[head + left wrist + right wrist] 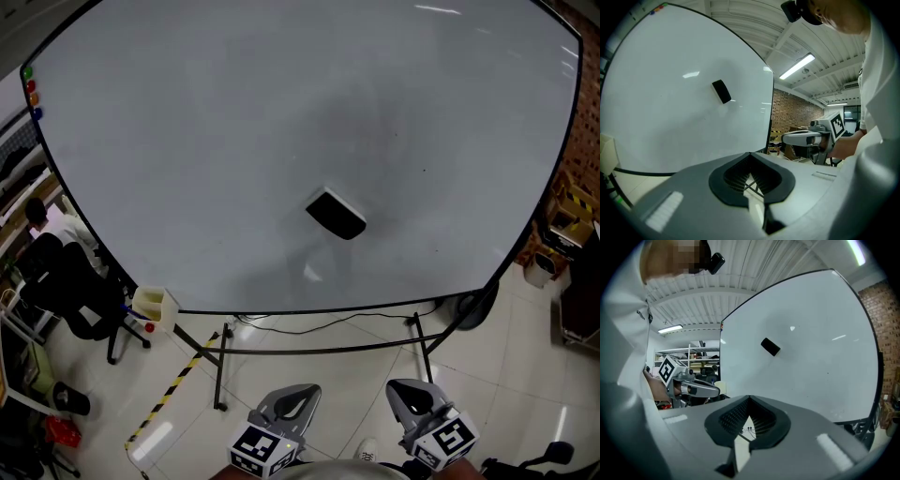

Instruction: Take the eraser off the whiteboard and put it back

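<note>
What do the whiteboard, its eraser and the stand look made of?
Whiteboard: glossy white coated panel, likely enamelled or melamine; ceiling lights reflect off it. Eraser: dark matte block, probably plastic with felt; too small to confirm. Stand: thin black tubes, apparently painted metal.

Eraser (721, 91) clings to whiteboard (670, 122) beyond closed jaws

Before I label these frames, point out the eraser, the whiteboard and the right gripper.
eraser (336, 215), head view, middle of its black body.
whiteboard (187, 141), head view, bare white surface.
right gripper (409, 384), head view, between its shut fingertips.
</note>
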`<state>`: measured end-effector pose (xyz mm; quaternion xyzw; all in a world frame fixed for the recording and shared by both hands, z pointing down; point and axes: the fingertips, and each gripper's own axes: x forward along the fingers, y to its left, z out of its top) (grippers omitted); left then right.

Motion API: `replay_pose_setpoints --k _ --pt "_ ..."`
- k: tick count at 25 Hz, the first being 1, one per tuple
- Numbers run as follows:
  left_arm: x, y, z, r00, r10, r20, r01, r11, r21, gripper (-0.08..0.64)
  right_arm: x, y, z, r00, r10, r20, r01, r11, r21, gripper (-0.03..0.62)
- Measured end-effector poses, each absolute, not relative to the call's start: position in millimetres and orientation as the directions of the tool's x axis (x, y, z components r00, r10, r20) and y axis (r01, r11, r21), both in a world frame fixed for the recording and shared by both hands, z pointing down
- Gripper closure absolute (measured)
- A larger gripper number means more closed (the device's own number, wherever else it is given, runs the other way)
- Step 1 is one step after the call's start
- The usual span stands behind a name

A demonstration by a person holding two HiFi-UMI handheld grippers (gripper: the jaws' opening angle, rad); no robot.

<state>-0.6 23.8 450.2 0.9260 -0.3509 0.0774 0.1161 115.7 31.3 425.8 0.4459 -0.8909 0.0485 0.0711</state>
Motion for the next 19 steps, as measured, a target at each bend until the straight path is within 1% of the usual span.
replay_pose_setpoints --k 11,15,19 --pt "-2.6 21.1 442.7 0.739 -0.636 0.224 -0.668 -0.736 0.112 0.543 109.3 34.1 429.3 -0.606 -0.774 0.185 -0.79 0.613 -0.02 0.592" --pt "5.5 25.1 443.4 0.744 -0.627 0.232 -0.653 -0.756 0.049 0.543 103.4 37.9 437.2 -0.614 -0.764 0.199 -0.783 0.621 -0.036 0.592" --pt "10.9 26.5 438.1 0.767 -0.608 0.205 -0.633 -0.77 0.084 0.543 96.9 39.9 442.4 -0.615 -0.76 0.208 -0.782 0.621 -0.043 0.591"
